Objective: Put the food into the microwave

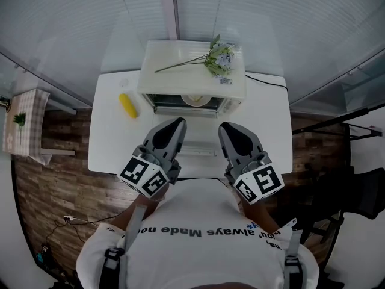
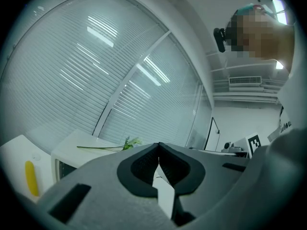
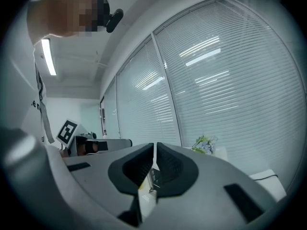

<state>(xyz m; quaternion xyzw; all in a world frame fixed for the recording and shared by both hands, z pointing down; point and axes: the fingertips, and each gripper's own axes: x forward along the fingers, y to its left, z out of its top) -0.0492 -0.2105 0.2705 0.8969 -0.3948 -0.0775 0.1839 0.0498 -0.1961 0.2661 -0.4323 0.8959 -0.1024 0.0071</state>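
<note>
A yellow corn cob (image 1: 127, 105) lies on the white table (image 1: 264, 119), left of the white microwave (image 1: 192, 65). The microwave's front is open, and a pale dish (image 1: 195, 99) shows inside. My left gripper (image 1: 180, 121) and right gripper (image 1: 224, 126) hover side by side close to my chest, pointing at the microwave, both shut and empty. In the left gripper view the shut gripper (image 2: 159, 145) aims above the microwave (image 2: 72, 152), with the corn (image 2: 31, 177) at far left. In the right gripper view the gripper (image 3: 154, 145) is raised toward the window blinds.
A sprig of artificial flowers (image 1: 218, 58) lies on top of the microwave. A black cable (image 1: 267, 80) runs off the table's right rear. Window blinds stand behind the table. A small checked table (image 1: 27, 122) is at far left, a dark stand at right.
</note>
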